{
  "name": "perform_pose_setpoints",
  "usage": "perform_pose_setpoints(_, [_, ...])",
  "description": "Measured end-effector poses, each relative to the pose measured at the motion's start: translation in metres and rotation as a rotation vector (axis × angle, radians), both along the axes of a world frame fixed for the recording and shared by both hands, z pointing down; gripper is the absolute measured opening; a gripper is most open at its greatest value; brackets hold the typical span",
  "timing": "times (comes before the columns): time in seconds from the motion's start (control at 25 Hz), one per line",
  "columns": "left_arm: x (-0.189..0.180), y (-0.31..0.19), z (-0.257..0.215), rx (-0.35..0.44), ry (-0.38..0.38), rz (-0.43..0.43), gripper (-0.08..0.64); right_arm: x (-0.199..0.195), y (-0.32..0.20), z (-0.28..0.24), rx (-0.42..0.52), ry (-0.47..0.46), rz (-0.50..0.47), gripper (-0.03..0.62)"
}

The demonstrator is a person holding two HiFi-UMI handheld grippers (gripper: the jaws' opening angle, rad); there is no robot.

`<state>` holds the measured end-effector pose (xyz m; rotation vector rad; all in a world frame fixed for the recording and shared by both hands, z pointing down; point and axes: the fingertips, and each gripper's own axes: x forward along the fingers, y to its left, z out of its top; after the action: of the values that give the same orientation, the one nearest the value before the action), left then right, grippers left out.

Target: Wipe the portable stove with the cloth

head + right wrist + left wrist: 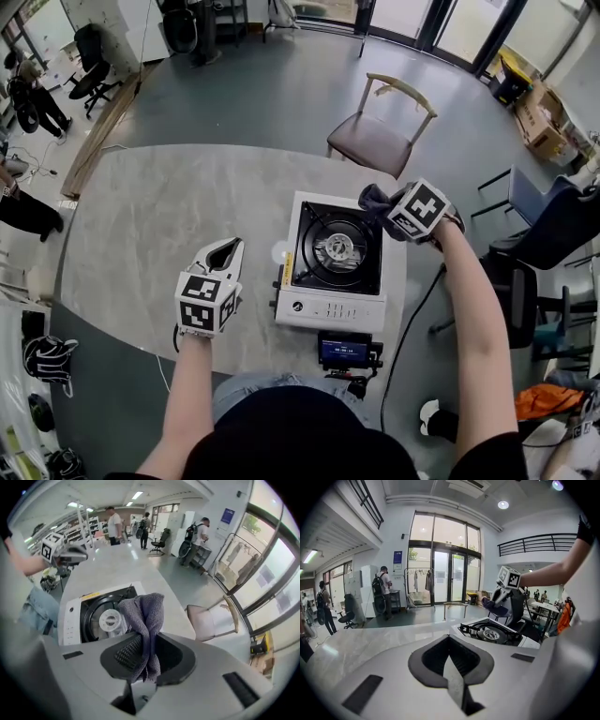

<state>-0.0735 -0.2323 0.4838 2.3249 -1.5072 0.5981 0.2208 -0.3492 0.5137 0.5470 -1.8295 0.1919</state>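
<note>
I held my right gripper [386, 208] at the far right corner of the stove [328, 311], its jaws clenched on a grey-purple cloth [143, 613]. The cloth was bunched between the jaws. One fold stuck out past the tips and the loose ends hung back toward the gripper's body. From the right gripper view, the cloth hung just beside the round burner [337, 247]. I could not tell whether it touched the stove.

The stove was white with a black top. It sat on a grey stone-patterned table [169, 206], close to the edge nearest me and toward the table's right side.

My left gripper [225, 255] was just to the left of the stove, over bare tabletop, pointing away from me. Its jaws were closed together with nothing between them.

A small black device [345, 352] with a lit screen sat at the table edge, just in front of the stove. A chair [375, 141] with a padded seat stood beyond the table's far side.
</note>
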Motion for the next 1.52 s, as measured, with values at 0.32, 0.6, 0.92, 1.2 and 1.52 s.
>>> perform_pose_setpoints(0.32, [-0.005, 0.001, 0.002, -0.008, 0.001, -0.014, 0.011, -0.012, -0.045, -0.009, -0.058, -0.343, 0.519, 0.092])
perform_pose_setpoints(0.6, [-0.015, 0.003, 0.007, -0.021, 0.002, -0.044, 0.011, -0.012, -0.057, 0.027, 0.0, -0.241, 0.581, 0.092])
perform_pose_setpoints(0.92, [-0.032, 0.004, 0.01, -0.03, 0.006, -0.092, 0.011, -0.013, -0.051, 0.066, -0.021, -0.105, 0.545, 0.091])
perform_pose_setpoints(1.2, [-0.034, 0.004, 0.016, -0.045, 0.023, -0.102, 0.011, -0.022, -0.054, 0.069, -0.096, -0.143, 0.623, 0.087])
perform_pose_setpoints(1.52, [-0.037, 0.003, 0.019, -0.05, 0.031, -0.108, 0.011, -0.054, -0.05, 0.068, -0.136, -0.201, 0.586, 0.087])
